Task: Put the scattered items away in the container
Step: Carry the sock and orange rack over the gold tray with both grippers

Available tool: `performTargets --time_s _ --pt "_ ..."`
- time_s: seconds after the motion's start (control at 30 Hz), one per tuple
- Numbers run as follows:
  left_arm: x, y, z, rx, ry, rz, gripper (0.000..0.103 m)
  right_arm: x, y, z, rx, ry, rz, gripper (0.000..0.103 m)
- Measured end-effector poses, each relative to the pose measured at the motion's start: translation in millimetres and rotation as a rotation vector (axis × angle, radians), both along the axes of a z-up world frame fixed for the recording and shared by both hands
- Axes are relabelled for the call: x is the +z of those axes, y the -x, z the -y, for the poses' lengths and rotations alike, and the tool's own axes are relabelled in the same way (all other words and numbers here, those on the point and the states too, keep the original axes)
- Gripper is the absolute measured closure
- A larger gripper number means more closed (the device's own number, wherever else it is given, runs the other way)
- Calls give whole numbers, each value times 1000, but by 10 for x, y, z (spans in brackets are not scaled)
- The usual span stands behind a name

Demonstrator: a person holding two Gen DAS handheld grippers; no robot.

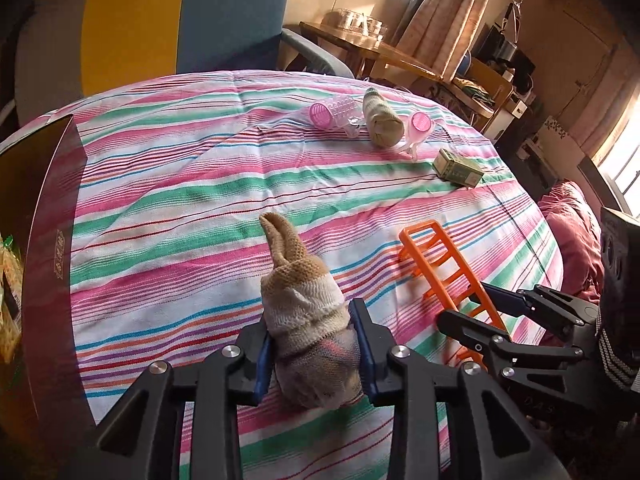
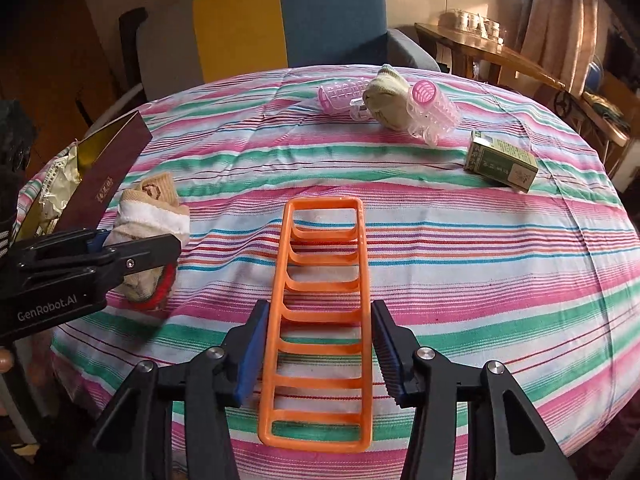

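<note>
My left gripper (image 1: 316, 356) is shut on a rolled beige-and-white sock (image 1: 304, 320), which rests on the striped cloth; the sock also shows in the right wrist view (image 2: 152, 216). My right gripper (image 2: 320, 352) straddles an orange ladder-shaped plastic rack (image 2: 322, 300) that lies flat. Its left pad touches the rack, the right pad stands slightly off. The dark red open box (image 1: 48, 240) stands at the left edge, also in the right wrist view (image 2: 108, 176).
At the far side of the table lie two pink hair rollers (image 2: 342, 94) (image 2: 434, 110), a greenish rolled sock (image 2: 386, 100) between them, and a small green carton (image 2: 502, 162). A blue-and-yellow chair (image 2: 332, 12) stands behind. A wooden side table (image 2: 500, 56) is at the right.
</note>
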State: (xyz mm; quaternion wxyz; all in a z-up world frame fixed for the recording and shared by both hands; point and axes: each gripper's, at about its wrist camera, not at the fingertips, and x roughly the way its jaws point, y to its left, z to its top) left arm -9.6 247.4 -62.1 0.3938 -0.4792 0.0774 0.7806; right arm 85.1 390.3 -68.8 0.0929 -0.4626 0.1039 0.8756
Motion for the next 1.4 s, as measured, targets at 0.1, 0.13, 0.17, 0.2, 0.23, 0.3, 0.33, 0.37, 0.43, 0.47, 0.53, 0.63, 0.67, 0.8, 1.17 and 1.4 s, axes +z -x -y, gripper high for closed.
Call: performTargets --time_s 0.1,0.13,0.17,0.2,0.23,0.3,0.33,0.37,0.43,0.47,0.53,0.63,0.67,0.8,1.17,1.4 --pt "36 -60 97 -1 -7 -12 70 31 -4 49 -8 25 -17 53" --pt "61 -79 130 2 -11 -19 70 42 -6 66 -11 33 -23 53" --pt "86 -98 163 5 -14 -26 70 52 -7 82 -14 42 -29 53" --pt "111 -117 196 7 -18 -33 70 63 -8 98 -16 50 -34 53" --pt "140 -135 229 8 -18 -44 70 73 -10 115 -19 58 -40 53" --pt "206 -173 295 13 -19 -72 70 94 -13 148 -24 75 -51 53" --pt "240 -191 328 16 -20 -85 70 104 -14 164 -27 83 -57 53" --pt "274 -209 362 19 -21 -98 70 121 -5 191 -26 91 -63 53" --pt "346 -238 440 32 -23 -123 70 188 75 306 3 99 -79 53" --pt "380 -245 481 41 -28 -132 70 221 115 363 17 104 -87 53" --pt "453 -246 583 67 -35 -156 70 288 195 478 45 112 -102 53" --pt "546 -221 759 105 -32 -195 70 389 315 651 87 125 -126 53" --pt "577 -211 820 118 -30 -208 70 422 355 708 101 130 -133 53" --pt "681 -115 1135 187 -26 -245 70 556 515 938 158 147 -165 53" --pt "738 437 2088 412 29 -274 70 945 1150 1871 372 195 -243 53" --pt "602 671 2408 479 58 -256 70 910 1489 2344 437 195 -216 53"
